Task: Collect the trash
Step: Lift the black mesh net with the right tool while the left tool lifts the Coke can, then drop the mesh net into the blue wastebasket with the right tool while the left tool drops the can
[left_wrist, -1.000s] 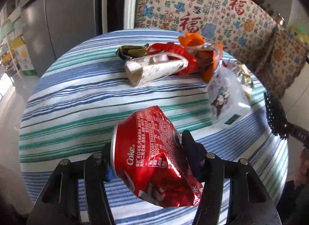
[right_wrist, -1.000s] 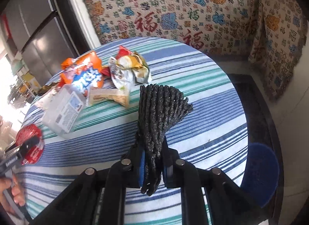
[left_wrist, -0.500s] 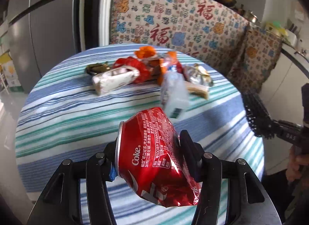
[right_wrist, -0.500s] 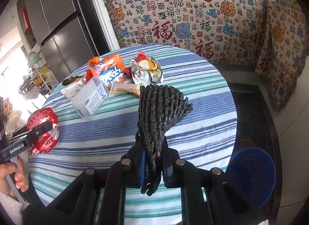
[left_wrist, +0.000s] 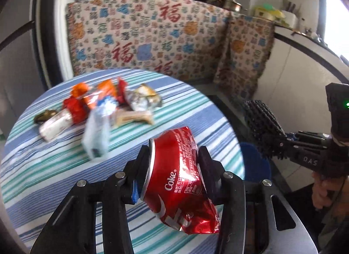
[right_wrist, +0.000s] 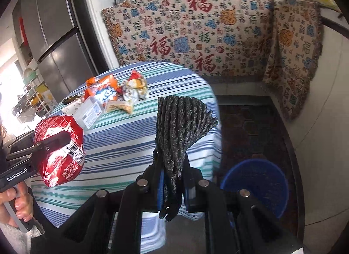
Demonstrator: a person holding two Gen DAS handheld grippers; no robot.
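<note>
**Crushed can and black mesh held clear of the table**

The left gripper (left_wrist: 174,166) has a crushed red Coke can (left_wrist: 181,188) between its pads; its jaws are closing and both pads press the dented sides, so the can is gripped and hangs in the air over the near edge of the striped table (left_wrist: 54,166). In the right wrist view the same can (right_wrist: 60,149) shows at the left, pinched by the left gripper's finger, with a hand (right_wrist: 17,206) on the handle below.

The right gripper (right_wrist: 172,179) is clamped tight on a folded piece of black mesh (right_wrist: 183,127), which fans out upward above the fingers.

A blue bin (right_wrist: 255,188) stands on the dark floor just beside the table, below and right of the mesh.

On the far part of the table lies a cluster of trash: orange snack bags (right_wrist: 102,90), a crumpled wrapper (right_wrist: 135,88), a clear plastic box (right_wrist: 89,112) and a beige packet (right_wrist: 120,107). A patterned cloth (right_wrist: 196,31) hangs behind.
</note>
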